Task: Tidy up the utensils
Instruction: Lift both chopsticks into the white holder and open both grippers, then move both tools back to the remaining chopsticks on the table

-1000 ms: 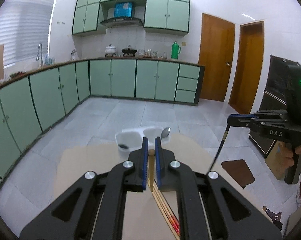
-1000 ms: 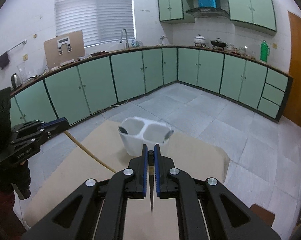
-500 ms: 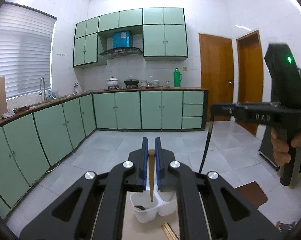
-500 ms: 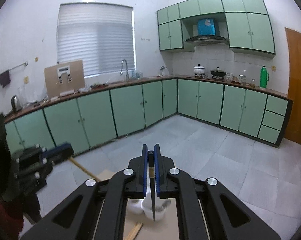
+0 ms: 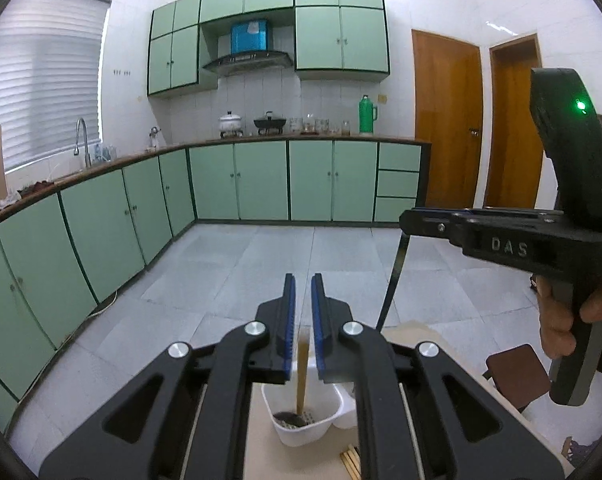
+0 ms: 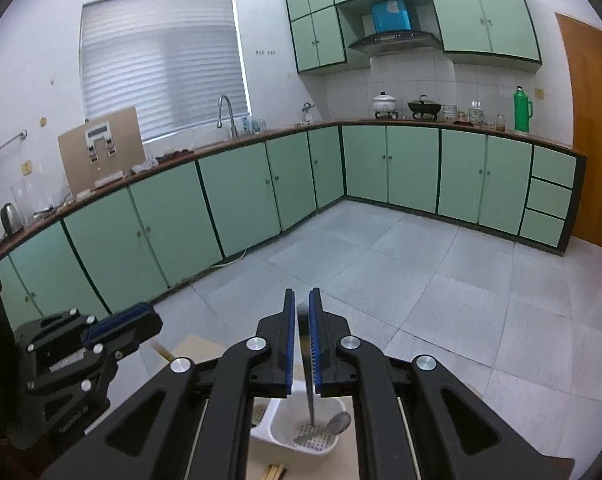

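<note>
My left gripper [image 5: 302,316] has its ribbed blue pads slightly apart around a slim wooden stick [image 5: 302,372] that hangs upright into the near compartment of the white plastic holder [image 5: 305,432] at six o'clock; whether the pads touch it I cannot tell. A dark spoon bowl [image 5: 287,417] lies there too. My right gripper [image 6: 303,330] pinches a thin metal handle [image 6: 309,392] over the perforated compartment [image 6: 315,438] holding a steel spoon [image 6: 333,426]. Chopsticks [image 6: 275,471] are cut off below.

The holder [image 6: 301,438] was smooth white plastic. The spoon [image 6: 338,423] was shiny metal. The stick [image 5: 302,372] looked like brown wood. The gripper fingers [image 5: 289,320] had blue ribbed pads.
</note>
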Available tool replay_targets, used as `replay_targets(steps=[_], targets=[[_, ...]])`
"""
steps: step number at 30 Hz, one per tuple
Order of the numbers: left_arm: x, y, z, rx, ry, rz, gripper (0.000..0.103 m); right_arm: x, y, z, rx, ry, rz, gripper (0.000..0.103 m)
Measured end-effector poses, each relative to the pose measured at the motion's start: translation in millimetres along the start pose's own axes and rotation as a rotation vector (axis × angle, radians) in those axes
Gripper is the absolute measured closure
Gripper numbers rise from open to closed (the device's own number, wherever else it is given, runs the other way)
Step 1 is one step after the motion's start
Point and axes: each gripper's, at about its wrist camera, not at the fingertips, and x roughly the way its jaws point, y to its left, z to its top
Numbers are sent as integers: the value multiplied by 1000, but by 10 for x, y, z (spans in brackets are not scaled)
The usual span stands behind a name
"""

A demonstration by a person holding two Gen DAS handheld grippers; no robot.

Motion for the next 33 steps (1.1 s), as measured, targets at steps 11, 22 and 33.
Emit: replay_targets(steps=[11, 22, 33], targets=[[-418, 37, -335, 3, 2, 16, 60, -576, -68, -321, 18, -55, -38, 28], [-795, -100, -1733, -69, 222, 30, 45, -999, 148, -1865, 70, 30, -145, 13], [-835, -160, -2695, -120, 346, 107, 45, -945, 542, -3014, 65, 167, -149, 14]])
